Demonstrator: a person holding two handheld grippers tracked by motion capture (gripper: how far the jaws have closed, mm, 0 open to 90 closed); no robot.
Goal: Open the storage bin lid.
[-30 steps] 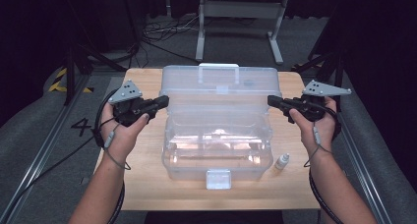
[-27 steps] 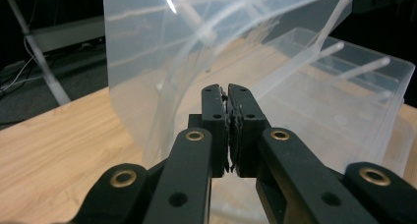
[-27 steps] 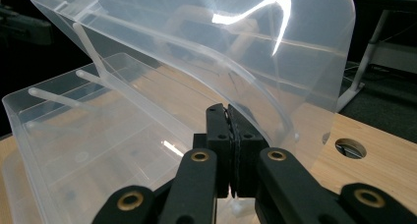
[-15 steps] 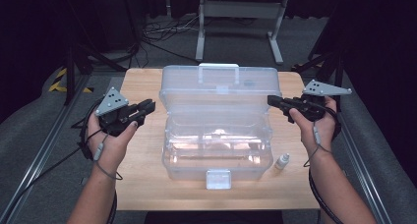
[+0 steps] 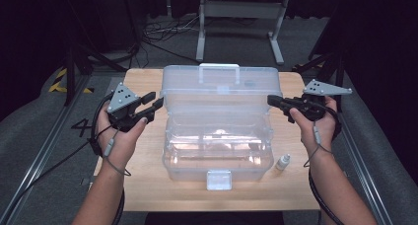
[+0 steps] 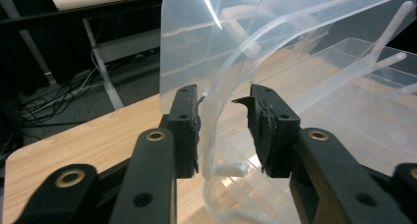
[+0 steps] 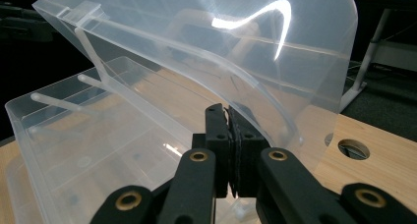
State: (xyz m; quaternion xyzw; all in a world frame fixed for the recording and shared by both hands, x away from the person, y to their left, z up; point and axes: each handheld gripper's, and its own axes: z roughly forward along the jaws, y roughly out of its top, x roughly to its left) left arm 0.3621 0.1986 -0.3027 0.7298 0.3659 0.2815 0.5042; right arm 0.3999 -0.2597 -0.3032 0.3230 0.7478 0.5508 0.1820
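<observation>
A clear plastic box (image 5: pixel 217 158) stands on the wooden table (image 5: pixel 143 180) with its hinged lid (image 5: pixel 219 94) raised at the back. My left gripper (image 5: pixel 154 103) is at the lid's left edge. Its jaws have just been opening, and in the left gripper view (image 6: pixel 223 130) the lid's curved rim (image 6: pixel 216 135) runs loose between the parted pads. My right gripper (image 5: pixel 272 100) is shut on the lid's right edge, the pads pinching the thin rim (image 7: pixel 229 116). The lid (image 7: pixel 221 42) leans over the empty box base (image 7: pixel 74 150).
A small white dropper bottle (image 5: pixel 282 162) stands on the table by the box's front right corner. The box's latch (image 5: pixel 219 179) faces the person, and the lid carries a handle (image 5: pixel 219 69). Metal stand legs and cables lie on the floor behind the table.
The left jaws have opened off the lid's left edge, and the left hand has drawn slightly back to the left. The right gripper and the lid have stayed put.
</observation>
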